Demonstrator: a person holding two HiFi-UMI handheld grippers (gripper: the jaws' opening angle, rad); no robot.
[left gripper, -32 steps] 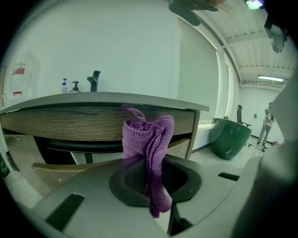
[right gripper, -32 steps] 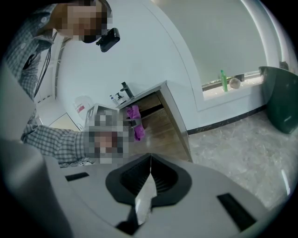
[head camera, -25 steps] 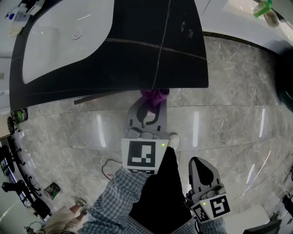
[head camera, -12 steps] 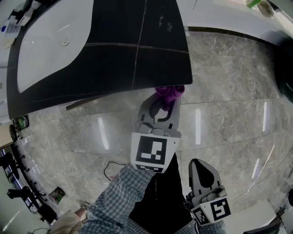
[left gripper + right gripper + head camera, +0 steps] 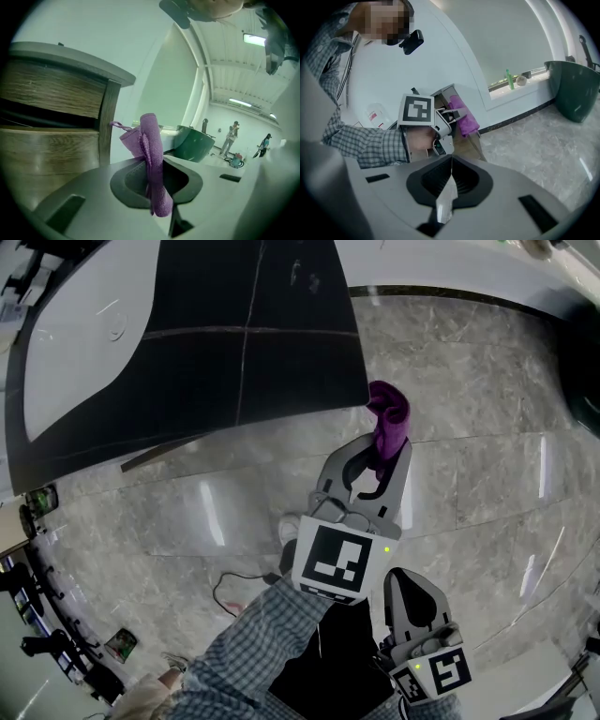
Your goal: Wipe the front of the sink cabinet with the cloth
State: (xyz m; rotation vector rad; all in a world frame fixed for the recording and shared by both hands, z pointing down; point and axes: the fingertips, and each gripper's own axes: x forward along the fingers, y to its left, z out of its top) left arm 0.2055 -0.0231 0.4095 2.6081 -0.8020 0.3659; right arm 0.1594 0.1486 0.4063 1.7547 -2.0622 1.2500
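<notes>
A purple cloth [image 5: 387,415] is pinched in my left gripper [image 5: 382,452], which is shut on it. In the head view the cloth sits just off the right corner of the black countertop [image 5: 281,362] that overhangs and hides the cabinet front. The left gripper view shows the cloth [image 5: 150,136] standing up between the jaws, just right of the wooden cabinet's [image 5: 47,145] corner post [image 5: 109,123]; I cannot tell whether they touch. My right gripper [image 5: 405,576] hangs low beside the person's body, shut and empty [image 5: 451,158]. It looks at the left gripper [image 5: 440,123] and the cloth [image 5: 465,119].
A white sink basin [image 5: 94,352] is set in the countertop. Grey marble floor [image 5: 469,474] spreads to the right. A dark green tub [image 5: 197,143] [image 5: 574,89] stands beyond the cabinet. A cable [image 5: 230,589] lies on the floor at the left. Two people stand far off [image 5: 230,136].
My left gripper has carried the cloth to the right along the cabinet, from under the countertop's edge to just past its right corner. The right gripper has stayed put.
</notes>
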